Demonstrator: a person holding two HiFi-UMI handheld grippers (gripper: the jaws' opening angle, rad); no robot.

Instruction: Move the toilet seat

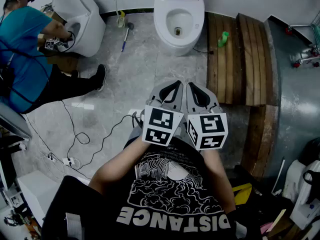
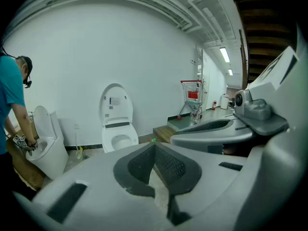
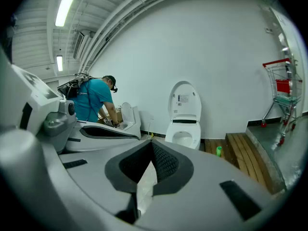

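Far left of the toilet (image 1: 178, 19), another person in a teal shirt (image 1: 22, 49) is bent over a second toilet (image 1: 82, 21), hands down at its bowl. There's a loose cable (image 1: 75, 139) trailing over the floor on that side too. Closer in, just left of the toilet, a blue-handled brush (image 1: 125, 36) lies on the tiles by the wall.

My left gripper (image 1: 175, 88) is held up in front of my chest, well short of the toilet and pointed roughly at it. Its fingers (image 2: 171, 165) are pressed together with nothing in them.

The toilet seat (image 1: 165, 14) is straight ahead against the wall. As far as I can tell the ring lies flat on the bowl, and the lid (image 3: 184, 102) stands upright behind it.

My right gripper (image 1: 194, 90) is just beside the left one, the two nearly touching. Same deal here: fingers (image 3: 166, 165) together, holding nothing.

Right of the toilet, a small green bottle (image 1: 223, 39) sits on a wooden plank platform (image 1: 245, 64). Further right again, a red shopping cart (image 3: 284, 88) stands by the wall.
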